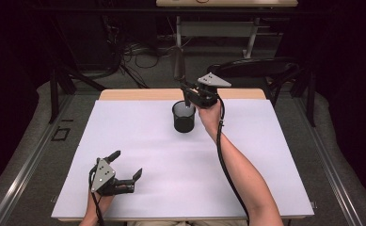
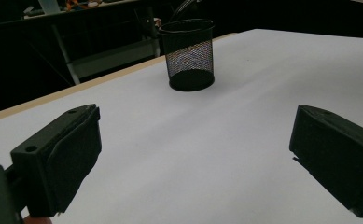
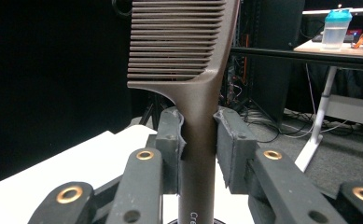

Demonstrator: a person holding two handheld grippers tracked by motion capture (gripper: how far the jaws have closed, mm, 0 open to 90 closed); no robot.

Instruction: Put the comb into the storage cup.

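Right gripper (image 1: 188,94): its fingers (image 3: 170,140) are clenching the handle of a dark brown plastic comb (image 3: 188,70), upright.
Comb position: hanging just above the black wire-mesh cup (image 1: 184,117) on the white-covered counter (image 1: 147,150).
Left gripper (image 1: 126,165): resting released, fingers (image 2: 58,158) spread.
Remaining: lowering and letting go.

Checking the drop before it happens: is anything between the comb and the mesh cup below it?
Nothing visible. The right tongs hold the comb upright, its handle end just over the open mesh cup.

One comb (image 3: 188,70), one mesh cup (image 1: 184,117)
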